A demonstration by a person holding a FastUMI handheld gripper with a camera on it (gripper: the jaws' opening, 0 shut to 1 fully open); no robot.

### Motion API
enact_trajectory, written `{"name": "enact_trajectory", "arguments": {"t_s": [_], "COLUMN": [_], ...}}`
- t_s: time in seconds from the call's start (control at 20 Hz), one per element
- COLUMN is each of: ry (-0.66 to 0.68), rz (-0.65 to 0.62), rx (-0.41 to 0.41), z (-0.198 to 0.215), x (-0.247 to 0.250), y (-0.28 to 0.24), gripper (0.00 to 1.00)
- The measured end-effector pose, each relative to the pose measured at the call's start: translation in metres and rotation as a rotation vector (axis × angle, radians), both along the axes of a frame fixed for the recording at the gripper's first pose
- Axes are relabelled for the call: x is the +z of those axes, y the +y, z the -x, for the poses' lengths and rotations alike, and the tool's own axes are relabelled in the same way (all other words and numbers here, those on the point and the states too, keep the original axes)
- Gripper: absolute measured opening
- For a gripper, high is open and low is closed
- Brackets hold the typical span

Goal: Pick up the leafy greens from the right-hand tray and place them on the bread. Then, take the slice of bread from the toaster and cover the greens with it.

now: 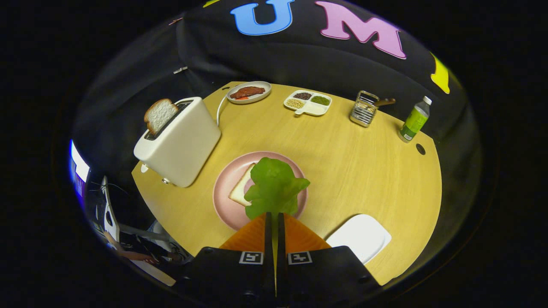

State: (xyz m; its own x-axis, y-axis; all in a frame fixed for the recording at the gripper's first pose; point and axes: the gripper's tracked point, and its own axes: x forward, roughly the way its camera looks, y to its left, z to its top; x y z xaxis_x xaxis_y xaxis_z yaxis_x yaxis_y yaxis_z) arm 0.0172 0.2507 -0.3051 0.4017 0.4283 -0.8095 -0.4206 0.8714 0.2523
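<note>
Gripper view: gripper (pixel 274 216) clamped tight on the lettuce (pixel 274 188), leaf sticking out just ahead of the jaws, hanging over the bread (pixel 242 190) on the pink plate (pixel 227 179). Bread sits slightly left — needs a small nudge left, probably. Toaster (pixel 180 143) w/ slice beyond-left.

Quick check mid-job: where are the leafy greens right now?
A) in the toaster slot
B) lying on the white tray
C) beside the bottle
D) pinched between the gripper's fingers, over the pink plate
D: the gripper is shut on the greens, which hang over the bread on the pink plate.
</note>
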Motion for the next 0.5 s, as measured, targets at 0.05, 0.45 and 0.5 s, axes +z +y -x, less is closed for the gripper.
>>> {"name": "enact_trajectory", "arguments": {"t_s": [0.05,0.45,0.5], "ry": [-0.002,-0.047,-0.062], "rz": [0.004,0.047,0.053], "rx": [0.009,-0.059,-0.075], "z": [-0.002,-0.029,-0.032], "x": [0.001,-0.003,-0.004], "y": [0.009,0.029,0.029], "gripper": [0.06,0.18,0.28]}}
